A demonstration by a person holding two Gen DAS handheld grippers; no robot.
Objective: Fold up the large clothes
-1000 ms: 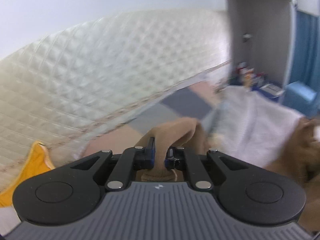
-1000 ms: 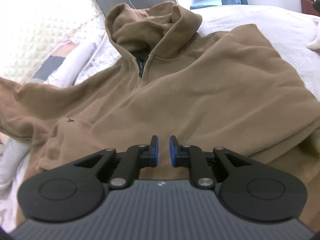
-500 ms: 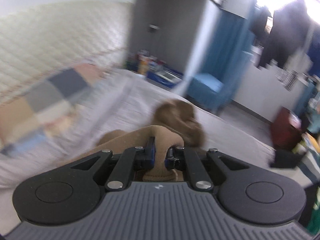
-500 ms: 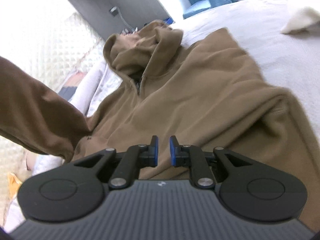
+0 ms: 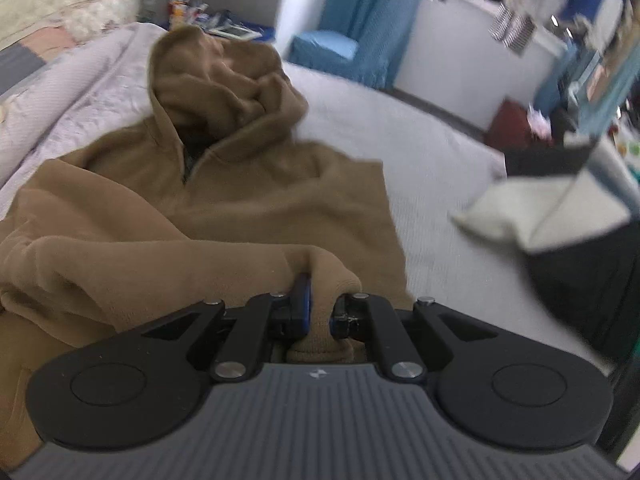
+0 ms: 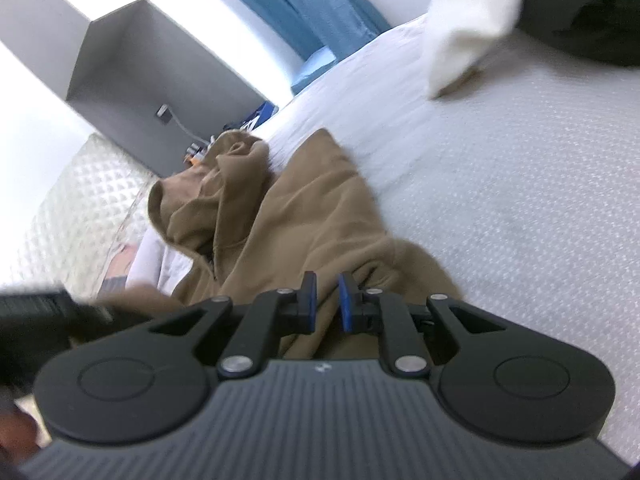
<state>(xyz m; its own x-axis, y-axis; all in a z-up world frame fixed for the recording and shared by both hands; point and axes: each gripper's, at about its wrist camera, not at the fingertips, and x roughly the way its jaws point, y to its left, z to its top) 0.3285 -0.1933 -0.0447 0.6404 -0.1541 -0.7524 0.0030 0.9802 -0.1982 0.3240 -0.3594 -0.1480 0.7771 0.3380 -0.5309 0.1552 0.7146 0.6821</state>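
- A brown fleece hoodie [image 5: 256, 196] is lying front-up on a bed covered by a pale grey sheet [image 5: 432, 184] with a fine dotted weave; its hood [image 5: 224, 92] is slumping in soft, deep folds toward the head of the bed.
- The fabric is looking thick and fuzzy, with rounded ridges where it is bunching; a short dark zip slit is showing at the neck.
- The left gripper [image 5: 319, 307] is clamping a sleeve cuff [image 5: 320, 304]: the ribbed end is sticking out behind the blue-padded fingers [image 5: 303, 300], and the sleeve is draping back across the chest in a soft roll.
- The right gripper [image 6: 327, 300] is hovering low over the hoodie's [image 6: 320, 216] right-hand edge, its flat blue pads [image 6: 345, 300] nearly together with a narrow gap; brown cloth is showing behind the gap, and nothing is visibly pinched between them.
- Both tools are matt black, with ribbed grey housings, linkage arms and shiny rivets.
- In the right wrist view the left tool is appearing as a dark blur at the left edge.
- A cream fleecy garment [image 5: 540, 216] with a dark outer layer is resting on the sheet to the right, well apart from the hoodie.
- A quilted, diamond-stitched headboard [image 6: 76, 208] is standing behind the bed, and blue curtains [image 5: 360, 12] are hanging beyond.
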